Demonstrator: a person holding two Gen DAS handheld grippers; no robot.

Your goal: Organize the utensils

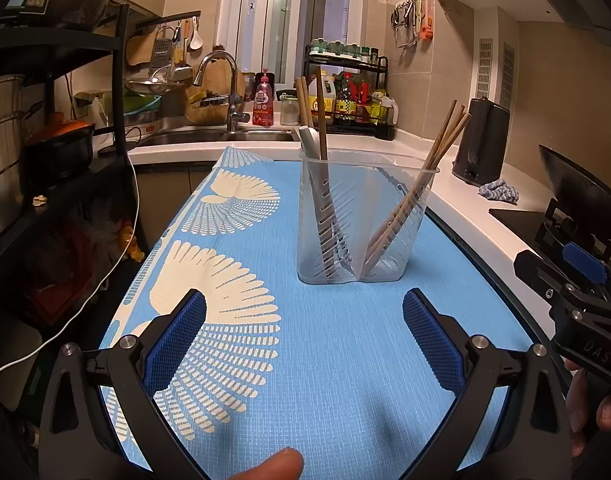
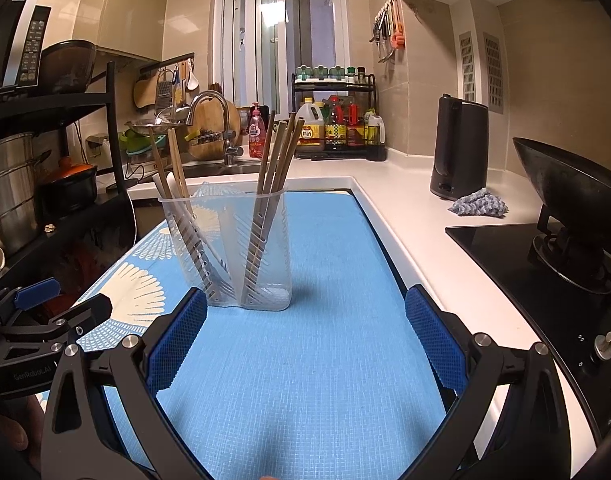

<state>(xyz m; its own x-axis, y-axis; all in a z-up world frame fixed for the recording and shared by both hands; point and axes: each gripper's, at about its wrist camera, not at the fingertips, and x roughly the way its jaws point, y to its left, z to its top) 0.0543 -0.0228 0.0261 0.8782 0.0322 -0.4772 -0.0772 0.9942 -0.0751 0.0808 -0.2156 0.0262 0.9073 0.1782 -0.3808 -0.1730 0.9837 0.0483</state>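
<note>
A clear plastic utensil holder [image 1: 361, 240] with two compartments stands on a blue patterned mat [image 1: 305, 360]; it also shows in the right wrist view [image 2: 233, 264]. Its right compartment holds several wooden chopsticks [image 1: 437, 148] [image 2: 279, 148]. Its left compartment holds a white spoon [image 1: 309, 140] [image 2: 163, 184] and wooden chopsticks [image 1: 320, 112] [image 2: 175, 160]. My left gripper [image 1: 305, 336] is open and empty, just in front of the holder. My right gripper [image 2: 305, 336] is open and empty, in front of the holder and slightly right of it.
A sink with a faucet [image 1: 225, 80] lies behind the mat. A black kettle [image 2: 459, 148] and a grey cloth [image 2: 479, 202] sit on the white counter. A wok [image 2: 569, 196] sits on the stove at right. A black rack with pots [image 1: 45, 140] stands at left.
</note>
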